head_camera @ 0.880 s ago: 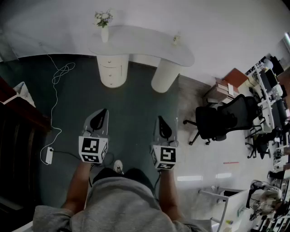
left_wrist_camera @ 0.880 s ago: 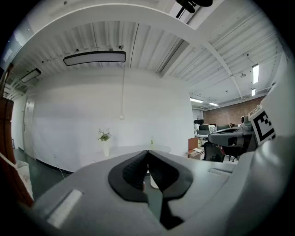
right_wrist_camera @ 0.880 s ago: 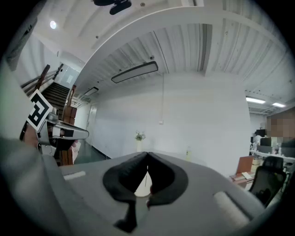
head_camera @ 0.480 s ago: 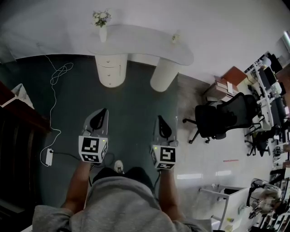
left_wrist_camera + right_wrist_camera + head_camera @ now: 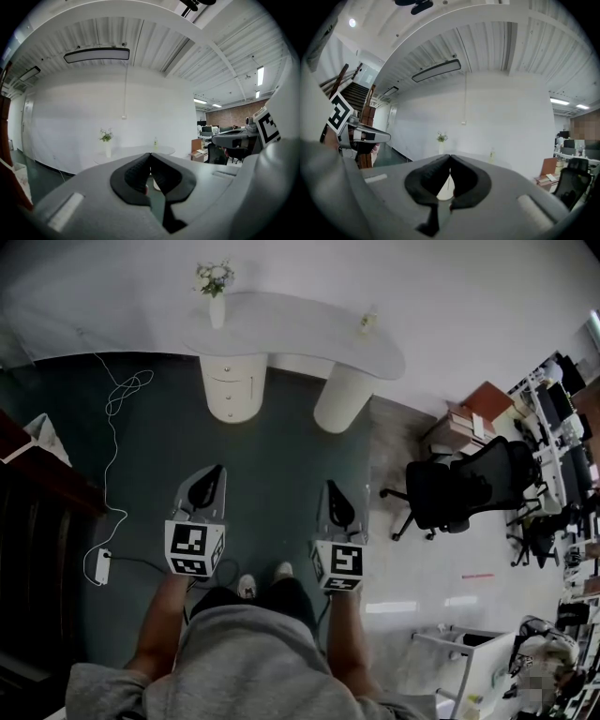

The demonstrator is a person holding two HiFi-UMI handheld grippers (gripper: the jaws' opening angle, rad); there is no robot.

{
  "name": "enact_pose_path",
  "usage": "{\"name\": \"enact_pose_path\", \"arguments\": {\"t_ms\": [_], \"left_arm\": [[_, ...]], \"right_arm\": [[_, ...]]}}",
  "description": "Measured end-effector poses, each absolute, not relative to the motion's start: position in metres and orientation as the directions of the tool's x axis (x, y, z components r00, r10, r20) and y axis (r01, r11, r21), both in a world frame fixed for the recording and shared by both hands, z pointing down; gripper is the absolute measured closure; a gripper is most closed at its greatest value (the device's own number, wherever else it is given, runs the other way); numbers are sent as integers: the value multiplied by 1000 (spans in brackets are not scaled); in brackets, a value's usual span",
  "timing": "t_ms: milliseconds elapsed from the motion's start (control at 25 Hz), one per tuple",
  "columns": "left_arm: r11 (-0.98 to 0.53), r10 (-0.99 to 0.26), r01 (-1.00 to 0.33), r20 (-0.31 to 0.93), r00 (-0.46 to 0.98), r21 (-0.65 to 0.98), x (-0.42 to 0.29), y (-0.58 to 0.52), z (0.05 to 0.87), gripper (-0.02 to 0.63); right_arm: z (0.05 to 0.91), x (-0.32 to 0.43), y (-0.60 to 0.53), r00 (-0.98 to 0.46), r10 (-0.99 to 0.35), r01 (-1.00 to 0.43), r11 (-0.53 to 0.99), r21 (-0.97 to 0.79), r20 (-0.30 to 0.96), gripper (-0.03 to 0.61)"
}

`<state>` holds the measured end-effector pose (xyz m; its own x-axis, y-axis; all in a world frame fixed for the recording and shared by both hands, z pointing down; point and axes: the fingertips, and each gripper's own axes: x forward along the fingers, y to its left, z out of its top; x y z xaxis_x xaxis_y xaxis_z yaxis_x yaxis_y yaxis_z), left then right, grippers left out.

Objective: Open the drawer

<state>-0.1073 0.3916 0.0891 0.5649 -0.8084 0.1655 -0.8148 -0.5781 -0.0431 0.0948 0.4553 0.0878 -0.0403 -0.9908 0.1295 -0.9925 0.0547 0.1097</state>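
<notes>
Both claws are clenched with nothing in them. The left claw [image 5: 208, 476] has its pads tip to tip in the left gripper view, and the right claw [image 5: 331, 491] shows the same in its own view. Both are held out in front of the person over the dark floor [image 5: 281, 456], pointing roughly level toward the far wall.

The drawers [image 5: 231, 373] sit stacked in the round left pedestal [image 5: 232, 399] under the white curved worktop [image 5: 309, 329], well apart from both claws. All look shut (the handles are only small dark marks, too small to read their shape).

Key relation: the pedestal lies straight ahead of the left claw and only slightly to its right, while the right claw lines up more with the plain right pedestal [image 5: 339, 399]. So the left claw is the nearer and better-aligned one. The drawer fronts face the person, so the pull axis likely runs back toward the person, along the line the claws already point.

The task looks barely started. The next move likely calls for walking in, then releasing a claw to take a handle.

Other things: a vase of flowers [image 5: 216, 292] on the worktop above the drawers, and an office chair [image 5: 459, 488] off to the right.
</notes>
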Motion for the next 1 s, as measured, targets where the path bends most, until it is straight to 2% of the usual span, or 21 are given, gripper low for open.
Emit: {"name": "enact_pose_path", "arguments": {"t_ms": [560,1000], "left_arm": [[-526,-841,-850,173,513,-37,-109,332,95,603],[-463,-871,-886,200,448,-34,-80,212,114,603]], "right_arm": [[92,97,381,-95,-987,-989,108,98,126,575],[115,127,246,-170,-973,-980,183,73,155,575]]}}
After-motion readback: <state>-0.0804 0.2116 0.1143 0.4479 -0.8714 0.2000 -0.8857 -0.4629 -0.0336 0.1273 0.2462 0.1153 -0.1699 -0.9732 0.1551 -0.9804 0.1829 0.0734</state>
